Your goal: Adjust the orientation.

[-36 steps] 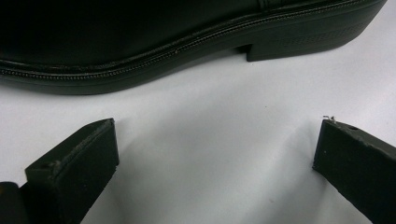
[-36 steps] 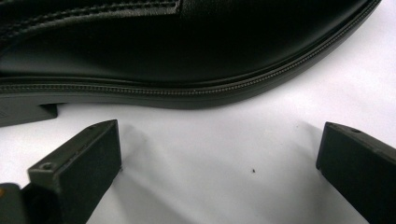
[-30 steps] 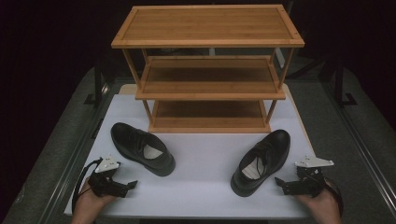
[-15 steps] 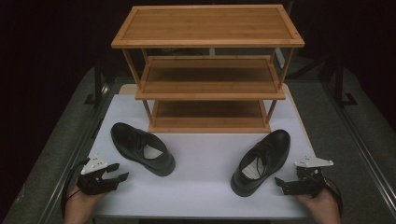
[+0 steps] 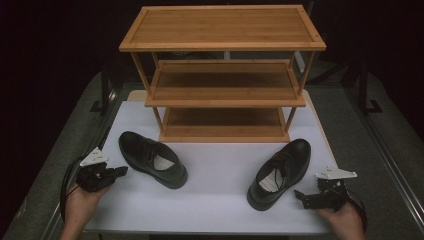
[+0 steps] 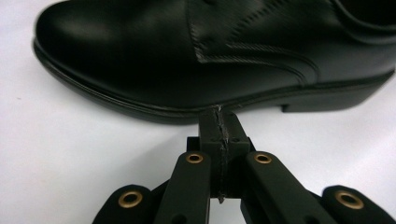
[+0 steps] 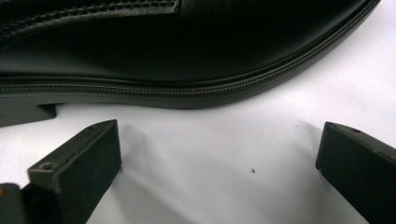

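1. Left gripper view puts the left tongs (image 6: 219,122) with their jaws pressed together and nothing between them, tips just short of the sole edge of the left shoe (image 6: 210,51); I cannot tell whether they touch it.
2. Right gripper view has the right tongs (image 7: 219,154) with jaws wide apart and empty, low over the worktop (image 7: 224,140), facing the side of the right shoe (image 7: 177,46) near its heel.
3. High view places the left shoe (image 5: 152,159) at front left of the white worktop (image 5: 220,200) and the right shoe (image 5: 280,172) at front right, well apart, both in front of the wooden shoe rack (image 5: 222,75), whose three shelves are bare.
4. Each hand sits just outboard of its shoe: left hand (image 5: 82,202), right hand (image 5: 345,220).
5. Judged step: the approach, before any grasp, with the shoes likely bound for the rack.
6. Next move, as I read it: the left tongs must part first, then each pair close over a shoe's collar or side wall.
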`<state>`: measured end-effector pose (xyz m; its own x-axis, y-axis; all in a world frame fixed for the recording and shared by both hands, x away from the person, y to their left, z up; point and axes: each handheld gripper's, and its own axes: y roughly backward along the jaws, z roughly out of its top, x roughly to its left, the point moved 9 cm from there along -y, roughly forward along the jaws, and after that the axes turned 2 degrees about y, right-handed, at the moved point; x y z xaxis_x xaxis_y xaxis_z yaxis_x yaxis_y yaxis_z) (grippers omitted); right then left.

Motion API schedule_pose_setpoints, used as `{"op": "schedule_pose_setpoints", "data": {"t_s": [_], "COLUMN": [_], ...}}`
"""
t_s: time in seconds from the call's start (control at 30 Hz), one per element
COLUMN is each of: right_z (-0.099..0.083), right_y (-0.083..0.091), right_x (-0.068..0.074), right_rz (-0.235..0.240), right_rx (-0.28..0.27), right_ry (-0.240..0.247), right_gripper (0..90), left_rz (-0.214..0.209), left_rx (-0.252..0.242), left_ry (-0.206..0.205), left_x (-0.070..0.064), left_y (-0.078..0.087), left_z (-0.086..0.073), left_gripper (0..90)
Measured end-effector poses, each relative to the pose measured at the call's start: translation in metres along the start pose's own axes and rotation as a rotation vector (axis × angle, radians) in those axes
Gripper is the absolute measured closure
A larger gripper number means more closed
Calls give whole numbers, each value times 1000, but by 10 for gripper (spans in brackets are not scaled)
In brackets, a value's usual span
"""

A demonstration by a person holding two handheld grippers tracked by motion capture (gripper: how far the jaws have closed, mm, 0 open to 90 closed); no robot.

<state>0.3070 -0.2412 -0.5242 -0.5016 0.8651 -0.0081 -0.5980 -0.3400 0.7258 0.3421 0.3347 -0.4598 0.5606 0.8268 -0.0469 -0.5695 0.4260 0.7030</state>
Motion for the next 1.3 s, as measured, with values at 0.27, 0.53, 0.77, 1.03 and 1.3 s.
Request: {"op": "schedule_pose_setpoints", "data": {"t_s": [0.27, 0.53, 0.77, 1.03, 1.3], "right_z": [0, 0, 0, 0, 0], "right_y": [0, 0, 0, 0, 0], "right_x": [0, 0, 0, 0, 0], "right_rz": [0, 1, 1, 2, 2], "right_rx": [0, -2, -2, -2, -2], "right_ry": [1, 1, 1, 0, -1], "right_gripper": [0, 0, 0, 0, 0], "left_rz": [22, 61, 106, 154, 199], "left_rx": [5, -9, -21, -20, 5], "left_ry": [17, 62, 72, 77, 63], "left_x": [17, 47, 72, 99, 124], "left_y": [-3, -12, -17, -23, -42], "left_z": [14, 33, 48, 63, 69], "left_gripper": [899, 900, 900, 900, 900]}}
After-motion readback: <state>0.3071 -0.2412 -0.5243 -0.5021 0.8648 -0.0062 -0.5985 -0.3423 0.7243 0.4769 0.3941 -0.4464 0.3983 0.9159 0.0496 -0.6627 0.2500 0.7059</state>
